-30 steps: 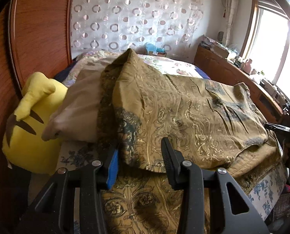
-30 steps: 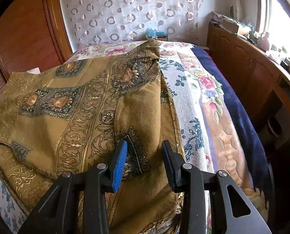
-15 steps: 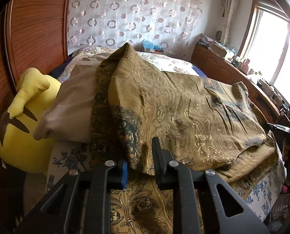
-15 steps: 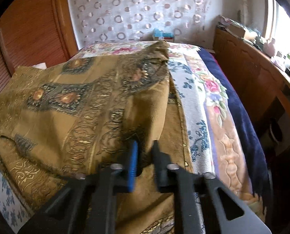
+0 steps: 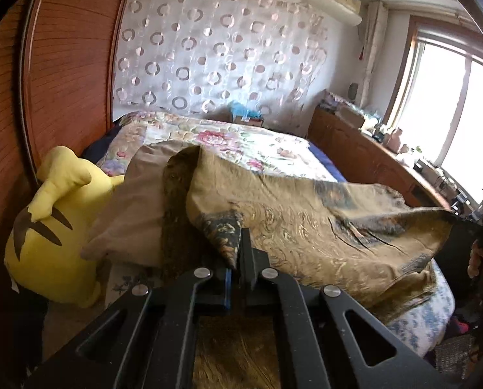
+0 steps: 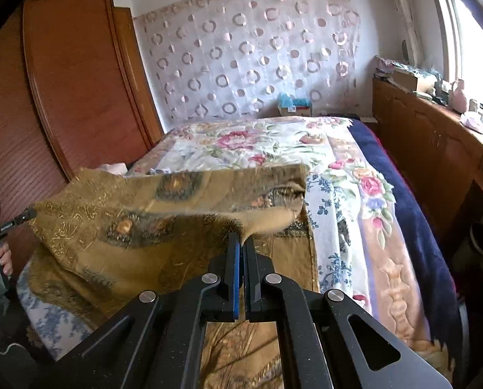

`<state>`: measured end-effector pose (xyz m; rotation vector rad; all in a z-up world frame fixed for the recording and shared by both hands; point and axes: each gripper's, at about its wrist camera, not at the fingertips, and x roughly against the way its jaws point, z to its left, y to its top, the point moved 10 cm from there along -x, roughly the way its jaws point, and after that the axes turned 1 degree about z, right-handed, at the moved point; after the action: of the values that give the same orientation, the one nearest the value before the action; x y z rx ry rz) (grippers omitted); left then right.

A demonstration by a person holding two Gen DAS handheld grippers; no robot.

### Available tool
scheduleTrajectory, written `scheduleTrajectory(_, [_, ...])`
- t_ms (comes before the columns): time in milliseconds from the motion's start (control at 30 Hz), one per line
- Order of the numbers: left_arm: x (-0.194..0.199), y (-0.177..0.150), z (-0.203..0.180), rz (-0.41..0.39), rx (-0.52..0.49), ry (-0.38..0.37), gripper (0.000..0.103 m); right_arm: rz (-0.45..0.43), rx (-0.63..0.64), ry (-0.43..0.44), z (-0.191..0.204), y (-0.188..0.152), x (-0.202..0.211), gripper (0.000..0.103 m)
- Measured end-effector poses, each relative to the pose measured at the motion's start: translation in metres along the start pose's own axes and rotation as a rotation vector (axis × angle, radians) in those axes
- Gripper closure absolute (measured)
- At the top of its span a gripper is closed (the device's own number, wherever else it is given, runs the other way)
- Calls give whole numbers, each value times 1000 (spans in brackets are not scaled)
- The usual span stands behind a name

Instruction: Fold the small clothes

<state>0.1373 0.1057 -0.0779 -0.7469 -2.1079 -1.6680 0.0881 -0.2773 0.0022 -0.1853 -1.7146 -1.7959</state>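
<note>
A gold-brown patterned garment (image 5: 309, 227) lies across the near end of the bed and is lifted along its near edge. My left gripper (image 5: 238, 243) is shut on one near corner of it. My right gripper (image 6: 241, 243) is shut on the other near corner of the garment (image 6: 137, 214). The cloth stretches taut between the two grippers and hangs above a lower layer of the same fabric. The right gripper also shows at the far right of the left wrist view (image 5: 468, 222), and the left gripper at the far left of the right wrist view (image 6: 20, 217).
A yellow plush toy (image 5: 50, 227) and a beige pillow (image 5: 134, 207) lie at the left by the wooden headboard (image 5: 59, 64). The bed carries a floral cover (image 6: 273, 142) and a dark blue blanket (image 6: 413, 227). A wooden cabinet (image 6: 436, 149) runs along the right.
Both grippers closed on the garment's near corners and lifted them. The cloth rose off the bed and is pulled taut between them.
</note>
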Motion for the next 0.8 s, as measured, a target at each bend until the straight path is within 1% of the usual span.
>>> scheduleTrajectory(167, [13,-23,2,35,12,8,99,24,-4,-15,-9,-28,21,102])
scheduleTrajectory(233, [10,-39,1,65,8,8,99,53,1,-21,-9,-43,22,102])
scheduleTrajectory(300, [7,-52,2,87,-12,34,99,93,11,-43,-12,-62,18,102])
scheduleTrajectory(333, [5,-57,2,99,-21,37,97,117,23,-61,-14,-71,14,102])
scheduleTrajectory(367, [3,-61,2,112,-28,42,93,136,32,-78,-14,-76,10,102])
scheduleTrajectory(400, [1,-65,3,128,-36,54,89,159,44,-96,-15,-84,6,97])
scheduleTrajectory(433, [0,-67,4,136,-45,68,77,172,50,-108,-15,-87,2,89])
scheduleTrajectory(467, [2,-68,4,132,-52,77,62,177,50,-123,-15,-87,-2,84])
scheduleTrajectory(500, [3,-68,4,127,-52,76,57,177,49,-143,-18,-88,-4,72])
scheduleTrajectory(533, [5,-68,4,123,-50,74,52,172,47,-162,-19,-85,-6,65])
scheduleTrajectory(567, [6,-68,5,121,-47,77,48,161,44,-171,-22,-82,-6,63])
scheduleTrajectory(600, [7,-68,6,118,-44,85,47,152,39,-177,-23,-80,-6,60])
scheduleTrajectory(633, [8,-69,7,115,-41,95,46,148,29,-183,-24,-79,-7,60])
scheduleTrajectory(733, [9,-75,14,115,-31,134,46,142,0,-194,-24,-80,-9,60])
scheduleTrajectory(800, [7,-80,20,124,-22,145,46,134,-18,-193,-25,-81,-10,60])
